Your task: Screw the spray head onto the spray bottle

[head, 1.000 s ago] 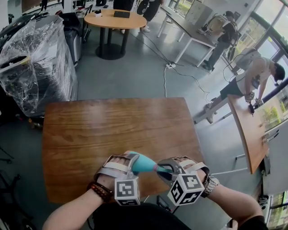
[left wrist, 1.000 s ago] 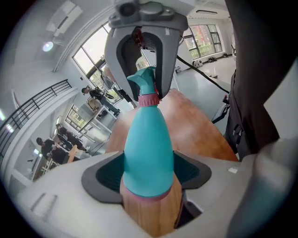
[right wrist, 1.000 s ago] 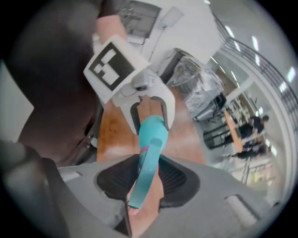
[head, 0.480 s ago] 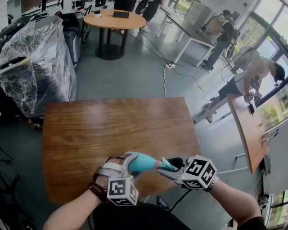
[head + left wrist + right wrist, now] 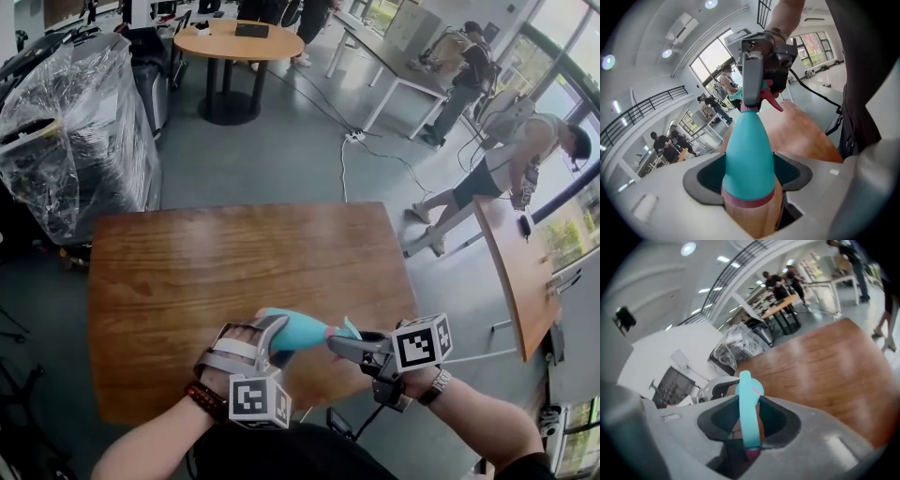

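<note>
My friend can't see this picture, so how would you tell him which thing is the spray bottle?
Find the big brown wooden table, then look just above its near edge. The spray bottle lies sideways there, its body in the left hand-held gripper and its spray head in the right hand-held gripper. It is the only bright teal thing around.
</note>
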Motion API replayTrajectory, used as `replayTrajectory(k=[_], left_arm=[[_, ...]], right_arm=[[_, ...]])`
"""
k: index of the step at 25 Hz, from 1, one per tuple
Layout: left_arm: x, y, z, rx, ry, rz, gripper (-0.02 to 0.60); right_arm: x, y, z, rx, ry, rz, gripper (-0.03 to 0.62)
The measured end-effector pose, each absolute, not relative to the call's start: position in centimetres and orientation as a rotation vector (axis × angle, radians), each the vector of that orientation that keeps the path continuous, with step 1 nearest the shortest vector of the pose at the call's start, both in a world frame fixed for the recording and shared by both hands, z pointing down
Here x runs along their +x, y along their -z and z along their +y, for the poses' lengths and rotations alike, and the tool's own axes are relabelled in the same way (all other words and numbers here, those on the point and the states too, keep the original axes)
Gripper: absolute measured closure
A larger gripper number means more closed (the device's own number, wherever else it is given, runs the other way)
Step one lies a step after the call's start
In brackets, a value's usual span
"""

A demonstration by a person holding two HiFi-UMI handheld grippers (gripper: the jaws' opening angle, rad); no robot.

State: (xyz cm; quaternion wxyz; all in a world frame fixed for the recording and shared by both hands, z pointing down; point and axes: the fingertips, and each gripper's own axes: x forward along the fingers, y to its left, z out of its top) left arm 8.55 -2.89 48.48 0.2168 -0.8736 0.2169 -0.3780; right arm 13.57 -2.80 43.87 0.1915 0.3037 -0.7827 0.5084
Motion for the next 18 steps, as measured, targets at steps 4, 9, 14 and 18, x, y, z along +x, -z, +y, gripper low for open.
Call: replayTrajectory(k=[4,9,14,18], left_arm=[[8.1,-47.5,-3.5,-2.301,1.057,0.634,0.239],[8.1,-46.8,-3.5,-2.287,1.011,0.639,0.238],[8.1,-47.3,-3.3,-2.39,0.999,0.632,0.238],[7.6,-48.2,-3.2,-2.501,1.024,0.589,0.236]], right_arm=[[13.4,-43.8,-3.3,0.888,-1.803,-2.142,0.476],[13.4,-43.2,-3.3,0.813,-1.959,-2.156,0.471],[12.1,-41.5,-2.7,0.712,-1.759,-2.281,0.409],[13.6,-40.5,-2.9,0.762,-1.447,-2.331,0.328]])
